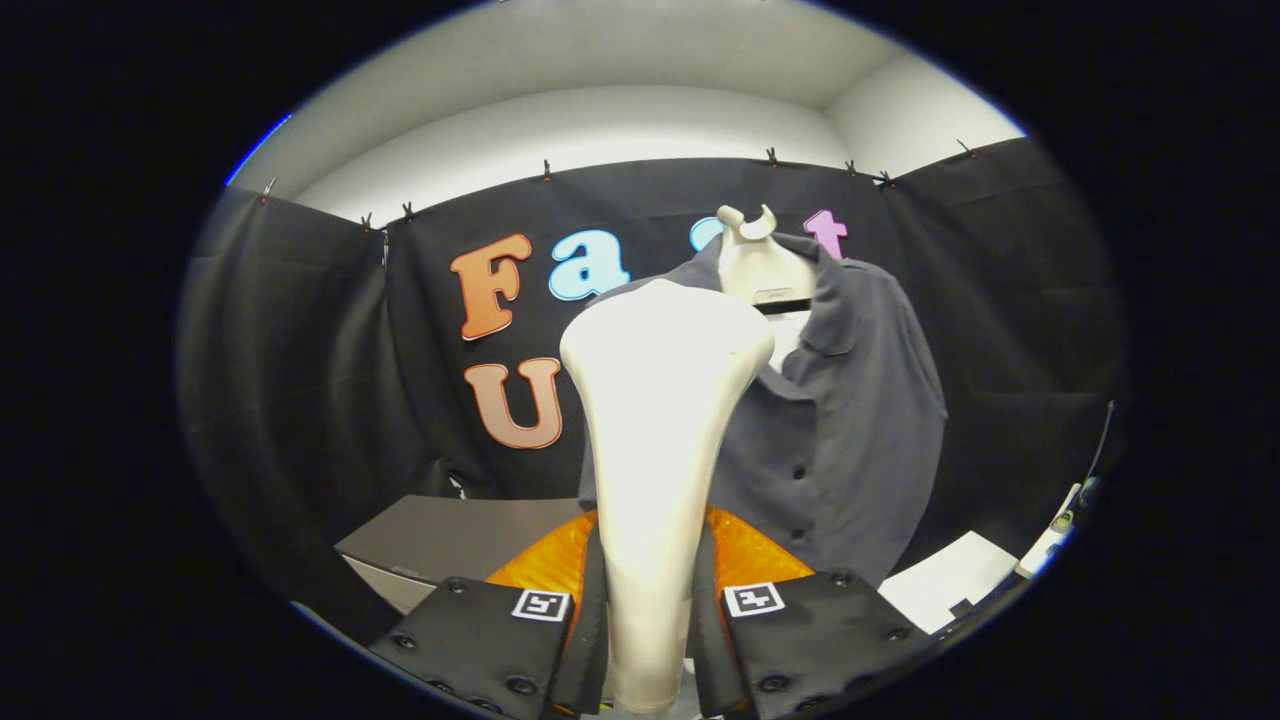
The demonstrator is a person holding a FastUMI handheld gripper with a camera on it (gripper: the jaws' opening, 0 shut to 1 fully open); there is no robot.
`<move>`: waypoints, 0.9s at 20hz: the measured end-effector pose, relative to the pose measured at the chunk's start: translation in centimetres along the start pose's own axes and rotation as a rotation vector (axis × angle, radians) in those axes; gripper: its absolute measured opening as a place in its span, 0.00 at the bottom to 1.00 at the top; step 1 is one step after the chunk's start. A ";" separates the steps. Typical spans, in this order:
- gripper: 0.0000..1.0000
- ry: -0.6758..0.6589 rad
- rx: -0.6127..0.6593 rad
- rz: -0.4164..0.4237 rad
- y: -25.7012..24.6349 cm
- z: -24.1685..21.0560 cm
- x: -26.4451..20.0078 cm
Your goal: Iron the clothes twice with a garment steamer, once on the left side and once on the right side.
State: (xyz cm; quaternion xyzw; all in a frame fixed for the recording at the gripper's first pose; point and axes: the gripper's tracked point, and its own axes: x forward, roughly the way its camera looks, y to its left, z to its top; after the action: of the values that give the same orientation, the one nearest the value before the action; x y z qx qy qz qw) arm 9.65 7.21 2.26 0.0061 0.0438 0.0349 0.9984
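A cream-white garment steamer (655, 440) stands upright between my fingers, its narrow handle clamped from both sides and its wide head rising above them. My gripper (648, 610) is shut on that handle. Beyond the steamer, slightly to the right, a dark grey button-up shirt (850, 420) hangs on a white hanger (752, 262) in front of the black cloth wall. The steamer's head covers the shirt's left part. The head sits in front of the shirt; I cannot tell whether it touches the fabric.
A grey box-like surface (450, 540) lies low to the left behind my fingers. White sheets (945, 580) lie low on the right, with a small white device (1050, 535) past them. Black cloth (300, 380) closes off the back and sides.
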 end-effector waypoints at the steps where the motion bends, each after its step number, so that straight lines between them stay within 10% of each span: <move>1: 0.42 -0.008 0.000 -0.016 -1.2 0.5 -0.6; 18: 0.42 -0.017 -0.006 -0.105 -9.6 2.1 -0.7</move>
State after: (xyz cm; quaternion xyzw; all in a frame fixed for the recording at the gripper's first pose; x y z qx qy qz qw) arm 9.78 -2.41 4.29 0.0012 0.0353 -0.0173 0.9992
